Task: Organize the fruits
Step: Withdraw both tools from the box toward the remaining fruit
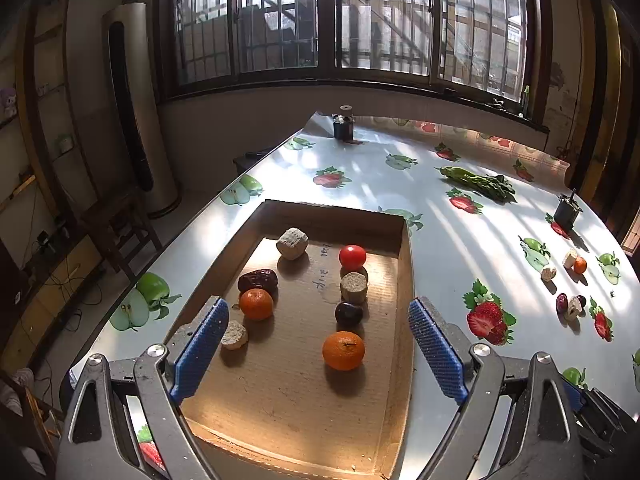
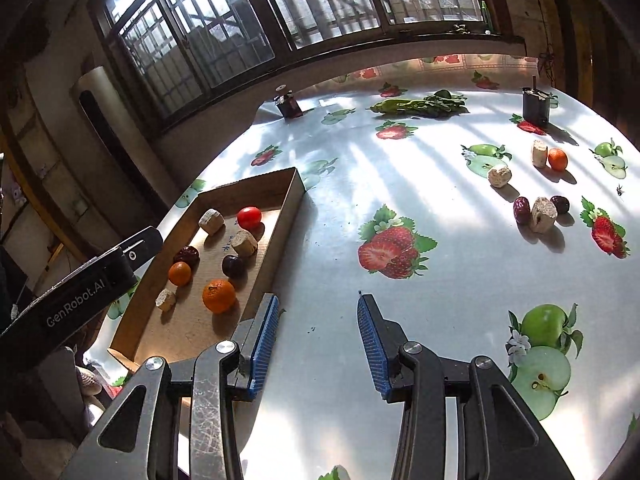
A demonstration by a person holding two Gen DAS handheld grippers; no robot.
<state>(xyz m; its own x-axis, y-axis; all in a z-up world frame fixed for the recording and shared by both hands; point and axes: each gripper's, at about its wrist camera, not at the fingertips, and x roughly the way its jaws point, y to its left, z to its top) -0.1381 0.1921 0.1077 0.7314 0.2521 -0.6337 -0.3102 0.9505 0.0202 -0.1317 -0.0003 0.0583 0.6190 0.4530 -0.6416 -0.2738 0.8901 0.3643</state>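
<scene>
A shallow cardboard tray (image 1: 332, 216) (image 2: 286, 232) holds a large orange (image 1: 343, 350), a small orange (image 1: 256, 304), a tomato (image 1: 352, 257), a dark plum (image 1: 348, 313), a red date (image 1: 258, 280) and beige chunks (image 1: 292, 243). My left gripper (image 1: 318, 306) hangs open above the tray's near half, with nothing between its blue pads. My right gripper (image 2: 319, 300) is open over bare tablecloth just right of the tray, holding nothing. Far right on the table lie a small orange (image 2: 557, 159), a date (image 2: 521, 210), a plum (image 2: 560, 204) and beige chunks (image 2: 543, 209).
Green vegetables (image 2: 420, 105) lie near the table's far side. Two dark containers (image 2: 536, 106) (image 2: 289, 106) stand at the back right and back left. The left gripper's black body (image 2: 80, 292) shows at the left of the right wrist view. The table edge drops off left of the tray.
</scene>
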